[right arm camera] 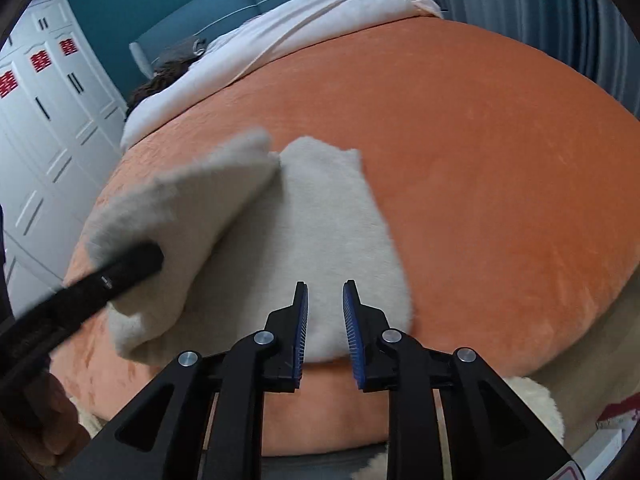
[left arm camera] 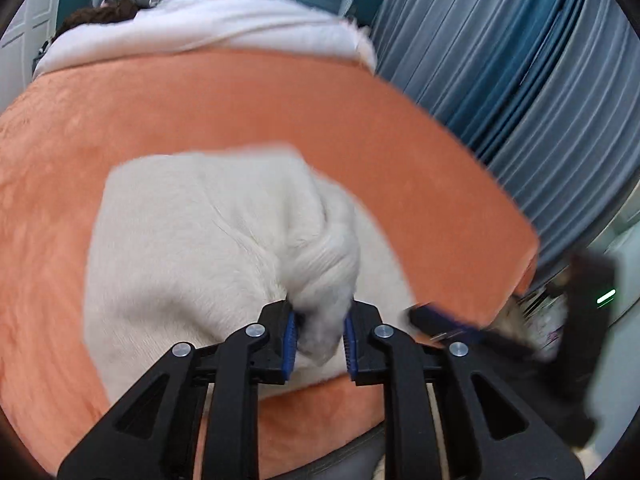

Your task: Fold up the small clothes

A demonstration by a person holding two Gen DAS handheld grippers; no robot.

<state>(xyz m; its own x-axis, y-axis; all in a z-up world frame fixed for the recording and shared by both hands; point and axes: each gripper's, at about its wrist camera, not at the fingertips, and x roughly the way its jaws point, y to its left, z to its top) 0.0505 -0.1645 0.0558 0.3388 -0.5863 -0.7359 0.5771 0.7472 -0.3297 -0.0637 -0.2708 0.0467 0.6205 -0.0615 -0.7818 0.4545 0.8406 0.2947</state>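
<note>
In the right wrist view, white wardrobe doors [right arm camera: 48, 120] fill the left edge. The left gripper [left arm camera: 320, 334] pinches a bunched fold of the cream fleece garment [right arm camera: 320, 232], lifting it over the orange bedspread [right arm camera: 500, 160] at centre. Lower centre, the right gripper [right arm camera: 326, 326] hovers narrowly parted, holding nothing.
</note>
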